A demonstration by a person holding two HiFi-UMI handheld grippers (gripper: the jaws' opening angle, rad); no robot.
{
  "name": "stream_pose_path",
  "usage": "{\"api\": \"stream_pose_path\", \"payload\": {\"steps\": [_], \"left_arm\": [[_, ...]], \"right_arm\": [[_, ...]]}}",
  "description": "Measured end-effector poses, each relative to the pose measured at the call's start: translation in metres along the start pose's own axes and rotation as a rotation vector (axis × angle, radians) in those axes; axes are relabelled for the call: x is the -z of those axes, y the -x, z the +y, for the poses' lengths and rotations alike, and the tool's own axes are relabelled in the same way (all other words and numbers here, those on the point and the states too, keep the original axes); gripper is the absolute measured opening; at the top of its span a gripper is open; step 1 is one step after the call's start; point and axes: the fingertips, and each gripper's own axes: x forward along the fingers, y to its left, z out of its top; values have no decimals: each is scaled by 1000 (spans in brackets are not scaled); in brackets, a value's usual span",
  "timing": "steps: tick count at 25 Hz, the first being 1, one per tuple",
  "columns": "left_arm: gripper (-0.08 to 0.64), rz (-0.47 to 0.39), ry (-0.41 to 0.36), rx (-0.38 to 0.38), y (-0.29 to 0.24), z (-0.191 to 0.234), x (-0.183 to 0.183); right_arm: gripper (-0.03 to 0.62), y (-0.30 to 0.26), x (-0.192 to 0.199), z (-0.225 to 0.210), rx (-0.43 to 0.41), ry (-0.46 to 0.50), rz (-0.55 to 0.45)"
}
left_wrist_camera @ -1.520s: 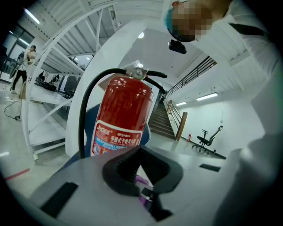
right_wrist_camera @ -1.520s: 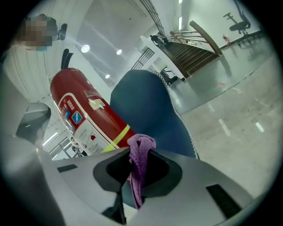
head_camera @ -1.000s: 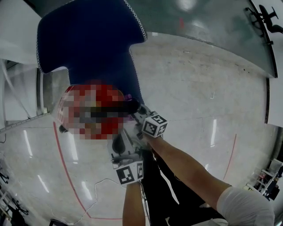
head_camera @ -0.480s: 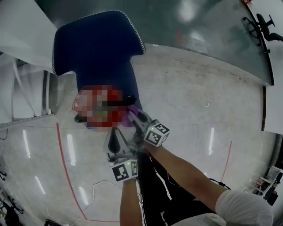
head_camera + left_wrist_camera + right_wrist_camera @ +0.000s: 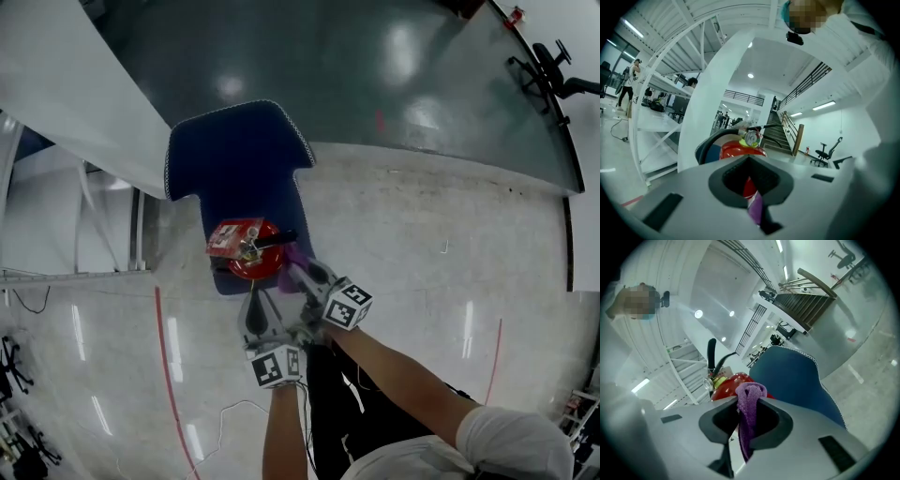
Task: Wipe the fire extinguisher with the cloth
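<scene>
The blue mat (image 5: 234,159) lies on the pale floor (image 5: 412,234); the red fire extinguisher (image 5: 264,262) stands upright on the mat's near end; just below it in the head view the left gripper (image 5: 255,302) points at the cylinder, jaws drawn together, with a sliver of purple showing through their gap; further right, the right gripper (image 5: 300,274) is clamped on the purple cloth (image 5: 292,255), held at the extinguisher's right side.

A pale, shiny floor (image 5: 422,244) with a blue mat (image 5: 234,159).
The fire extinguisher (image 5: 248,251) stands on the mat; a red line (image 5: 169,356) and maybe a thin white cord (image 5: 220,417) are on the floor nearby.
</scene>
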Motion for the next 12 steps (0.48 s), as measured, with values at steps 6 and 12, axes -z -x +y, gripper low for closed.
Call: {"api": "stream_pose_path", "payload": {"steps": [6,12], "left_arm": [[5,-5,-11,-1,8,-9,-21],[5,-19,-14,-8,17,-22,-48]], "right_arm": [[66,3,-23,25,-24,11,3],[67,-1,-44,64,-106,68,49]]}}
